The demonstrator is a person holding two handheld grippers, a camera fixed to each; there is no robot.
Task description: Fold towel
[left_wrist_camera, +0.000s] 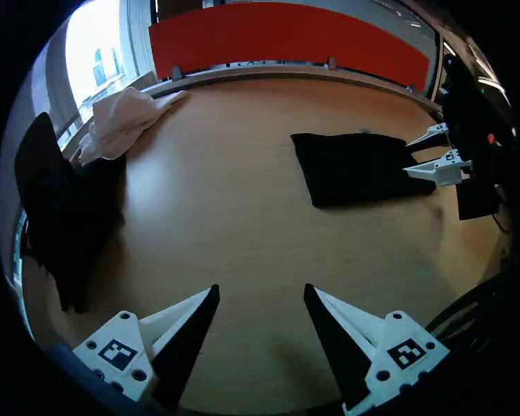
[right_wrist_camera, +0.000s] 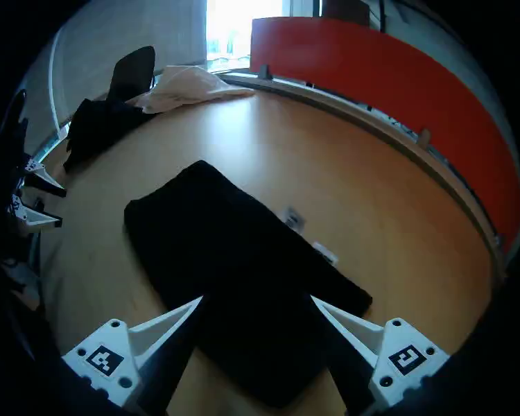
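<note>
A black towel (right_wrist_camera: 225, 249) lies folded flat on the wooden table (right_wrist_camera: 371, 208). My right gripper (right_wrist_camera: 258, 298) stands open over its near end, and the cloth runs between the two white fingers (right_wrist_camera: 163, 326) without being pinched. From the left gripper view the same towel (left_wrist_camera: 357, 166) is a dark rectangle at the right, with the right gripper (left_wrist_camera: 437, 156) open at its far-right edge. My left gripper (left_wrist_camera: 261, 287) is open above bare table (left_wrist_camera: 246, 208), well away from the towel and holding nothing. In the right gripper view the left gripper (right_wrist_camera: 35, 201) sits at the far left.
A crumpled white cloth (left_wrist_camera: 121, 121) and a heap of dark fabric (left_wrist_camera: 66, 208) sit at the table's left end. A red panel (left_wrist_camera: 288, 38) runs along the far edge. A black chair (right_wrist_camera: 132, 73) stands behind the heap. Two small tags (right_wrist_camera: 295, 218) lie beside the towel.
</note>
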